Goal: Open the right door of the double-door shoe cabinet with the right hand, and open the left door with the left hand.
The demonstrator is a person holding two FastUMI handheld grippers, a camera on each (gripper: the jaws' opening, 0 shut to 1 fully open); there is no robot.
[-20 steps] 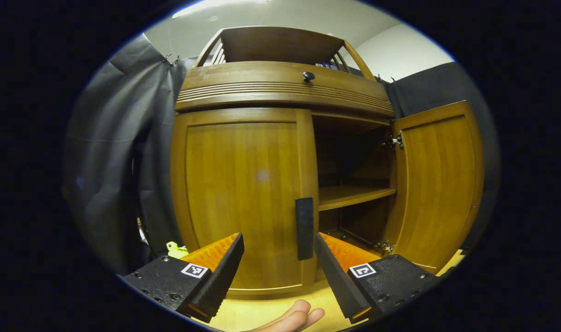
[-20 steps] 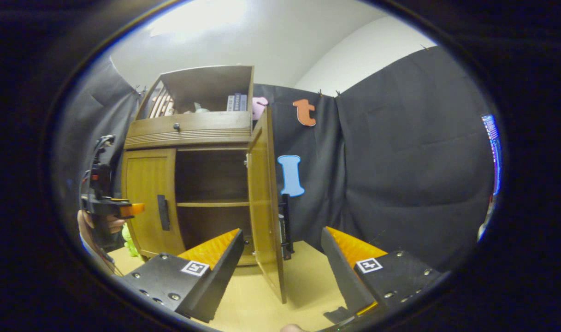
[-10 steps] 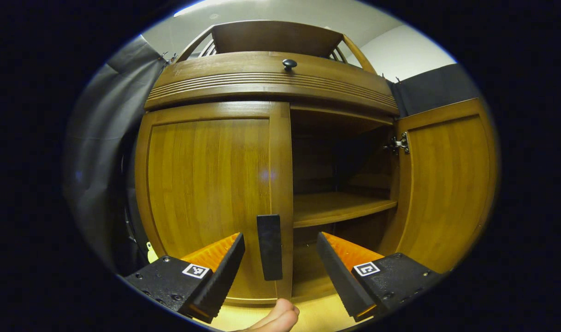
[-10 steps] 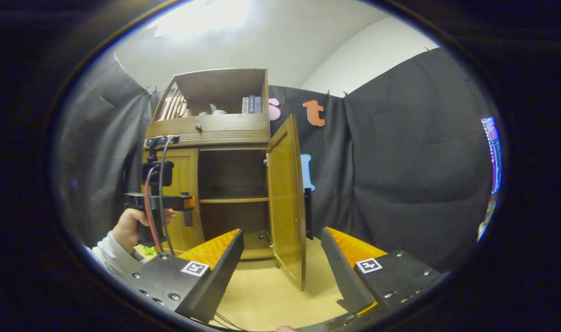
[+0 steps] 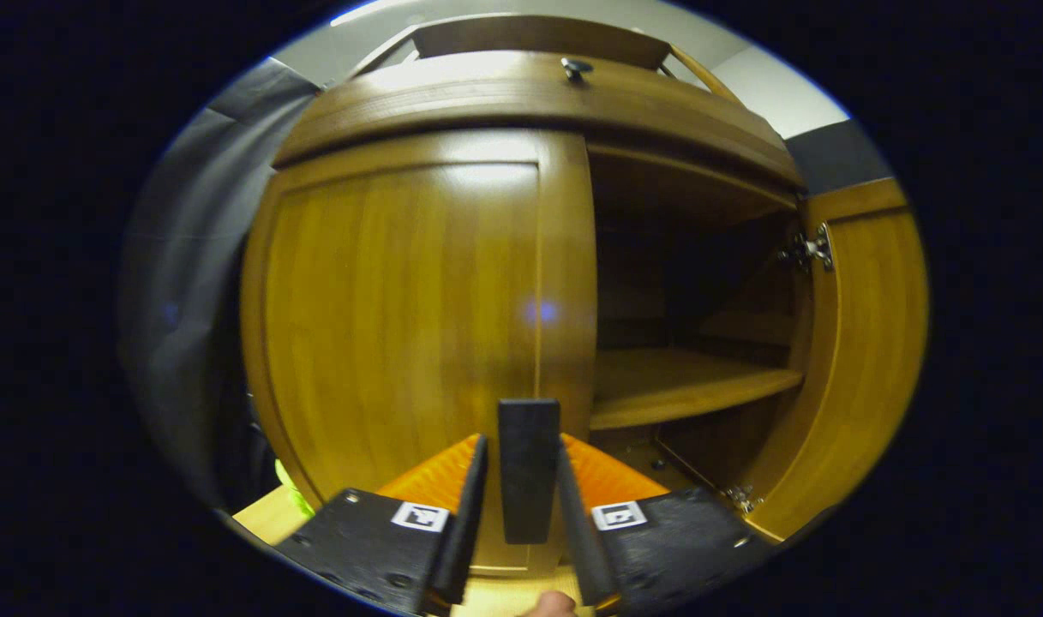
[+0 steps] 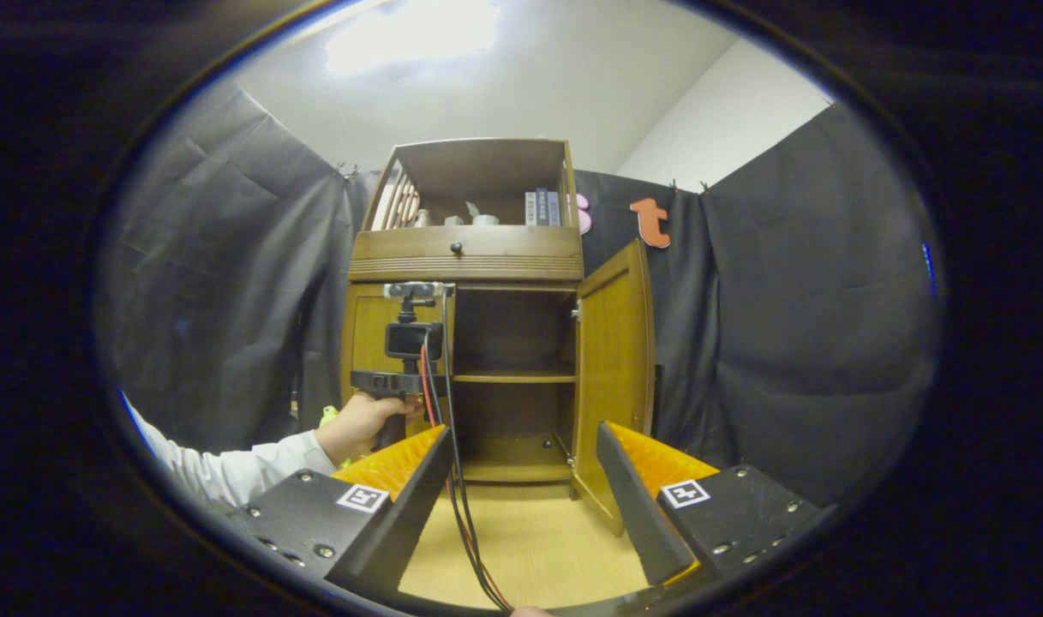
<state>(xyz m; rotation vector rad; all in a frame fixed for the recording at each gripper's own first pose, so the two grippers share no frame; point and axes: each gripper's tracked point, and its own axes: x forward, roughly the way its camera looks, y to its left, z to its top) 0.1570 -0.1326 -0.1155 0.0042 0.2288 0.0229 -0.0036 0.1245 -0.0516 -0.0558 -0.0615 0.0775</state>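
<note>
The wooden shoe cabinet (image 6: pixel 465 253) stands against the black cloth wall. Its right door (image 6: pixel 615 360) is swung wide open, showing an inner shelf (image 6: pixel 512 377). In the left gripper view the left door (image 5: pixel 401 326) lies flat and closed, and the open right door (image 5: pixel 868 360) stands at the right edge. My left gripper (image 5: pixel 522 441) is shut on the left door's black vertical handle (image 5: pixel 528 480), one finger on each side. From the right gripper view, the left gripper (image 6: pixel 392 381) is at the left door, held by a hand (image 6: pixel 358 424). My right gripper (image 6: pixel 523 433) is open, well back from the cabinet, holding nothing.
A drawer with a round knob (image 6: pixel 457 248) sits above the doors, and an open top shelf holds books (image 6: pixel 542 208). A small green toy (image 6: pixel 326 416) lies left of the cabinet's base. Cables (image 6: pixel 452 480) hang from the left gripper to the light wooden floor (image 6: pixel 521 540).
My left gripper moved up to the left door and its fingers closed around the black handle. The right gripper drew back from the open right door and turned to face the cabinet squarely.
</note>
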